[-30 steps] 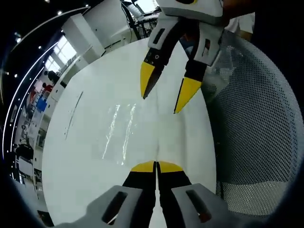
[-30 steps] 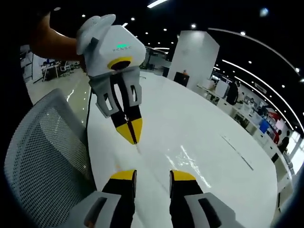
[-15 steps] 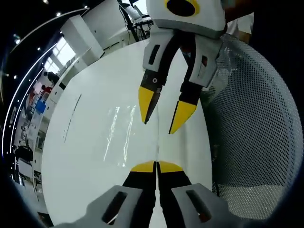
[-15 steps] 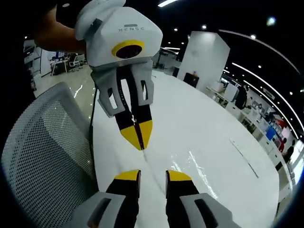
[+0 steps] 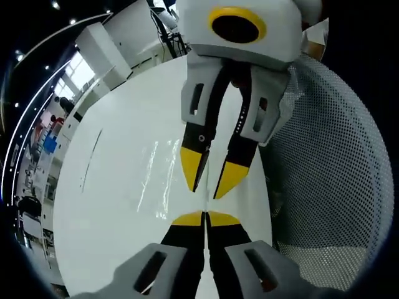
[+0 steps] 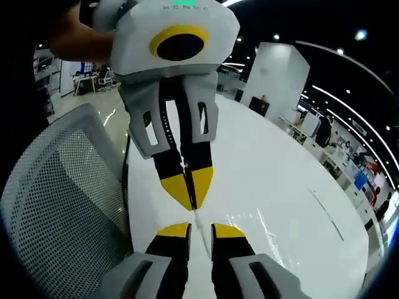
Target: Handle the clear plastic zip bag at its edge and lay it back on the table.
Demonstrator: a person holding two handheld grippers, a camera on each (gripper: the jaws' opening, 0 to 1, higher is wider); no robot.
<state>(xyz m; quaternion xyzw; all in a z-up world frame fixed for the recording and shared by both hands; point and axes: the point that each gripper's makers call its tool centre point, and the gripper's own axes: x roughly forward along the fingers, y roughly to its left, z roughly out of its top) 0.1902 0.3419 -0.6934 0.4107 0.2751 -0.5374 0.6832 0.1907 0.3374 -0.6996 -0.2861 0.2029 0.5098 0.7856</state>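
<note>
Through the left gripper view, my left gripper [image 5: 204, 218] sits with its yellow tips pressed together on the near edge of the zip bag [image 5: 159, 177], which lies as a glinting clear sheet on the white table [image 5: 106, 205]. My right gripper [image 5: 209, 177] has come much closer over the last second and its jaws have narrowed from a wide spread to a small gap, tips now just above my left ones. A mesh chair [image 5: 330, 162] stands beside the table. Through the right gripper view, my right gripper [image 6: 199, 231] is slightly parted, and the left gripper [image 6: 189, 187] hangs pinched just ahead, nearer than before. I judge the right jaws are about to take the bag's edge.
</note>
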